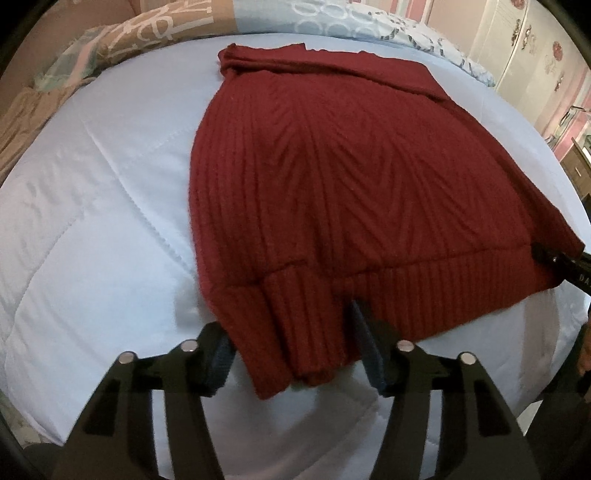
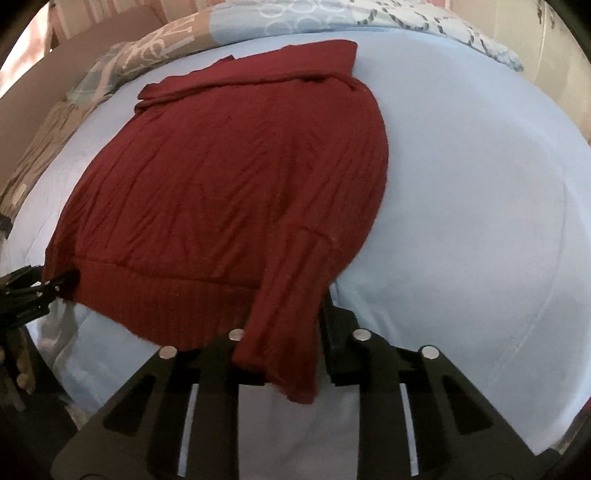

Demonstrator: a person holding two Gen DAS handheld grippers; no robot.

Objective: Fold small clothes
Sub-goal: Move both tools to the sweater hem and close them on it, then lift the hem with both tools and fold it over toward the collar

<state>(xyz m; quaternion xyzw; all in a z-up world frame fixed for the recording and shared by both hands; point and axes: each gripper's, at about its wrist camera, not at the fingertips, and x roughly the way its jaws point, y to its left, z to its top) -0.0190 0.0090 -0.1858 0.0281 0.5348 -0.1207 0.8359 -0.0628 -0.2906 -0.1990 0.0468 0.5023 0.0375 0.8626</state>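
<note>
A dark red ribbed sweater (image 1: pixel 332 184) lies flat on the pale blue quilt (image 1: pixel 92 221), hem nearest me, both sleeves folded in over the body. In the left wrist view my left gripper (image 1: pixel 295 354) stands open, its pads on either side of the left sleeve cuff (image 1: pixel 295 325) without squeezing it. In the right wrist view the sweater (image 2: pixel 229 184) fills the left half, and my right gripper (image 2: pixel 288 343) is shut on the right sleeve cuff (image 2: pixel 291 302), which drapes over one finger. Each gripper also shows at the other view's edge: the right gripper (image 1: pixel 554 258), the left gripper (image 2: pixel 40 288).
Patterned pillows (image 1: pixel 155 26) and a floral cover (image 1: pixel 388 26) line the head of the bed. A white wardrobe (image 1: pixel 535 48) stands at the far right. Bare quilt (image 2: pixel 461 203) spreads to the right of the sweater, and the bed's near edge drops off just below the grippers.
</note>
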